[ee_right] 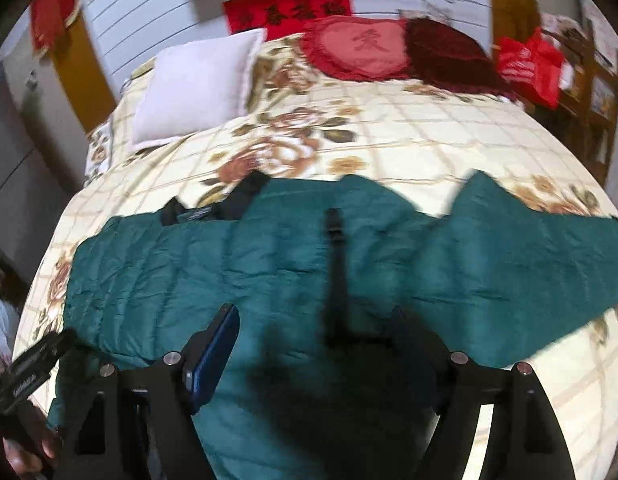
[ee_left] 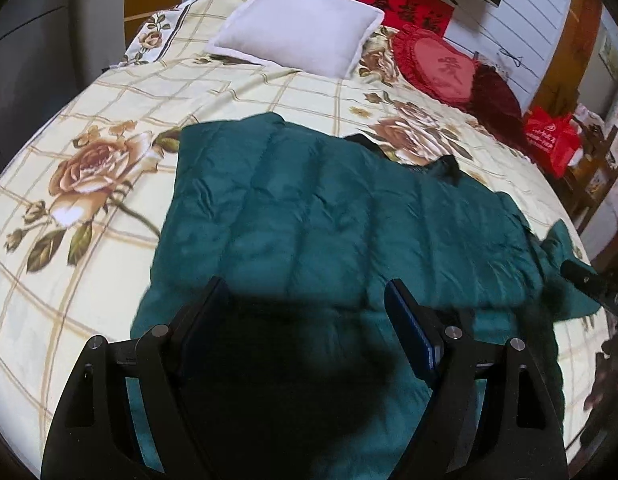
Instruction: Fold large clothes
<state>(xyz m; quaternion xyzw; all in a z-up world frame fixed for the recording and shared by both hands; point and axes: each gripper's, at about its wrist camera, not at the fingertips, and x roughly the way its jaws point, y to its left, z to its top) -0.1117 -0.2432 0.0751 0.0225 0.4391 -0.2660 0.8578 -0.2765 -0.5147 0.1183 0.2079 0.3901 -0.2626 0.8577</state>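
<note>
A large dark teal quilted jacket lies spread flat across the floral bedspread. It also shows in the right wrist view, with a black zipper strip down its middle and a sleeve stretched to the right. My left gripper is open and empty, hovering over the jacket's near edge. My right gripper is open and empty, above the jacket's near edge by the zipper. The other gripper's black body shows at the left edge of the right wrist view.
A white pillow and a red heart cushion lie at the head of the bed, with a dark red cloth beside it. A red bag sits on wooden furniture at the right. A grey wall borders the bed's left side.
</note>
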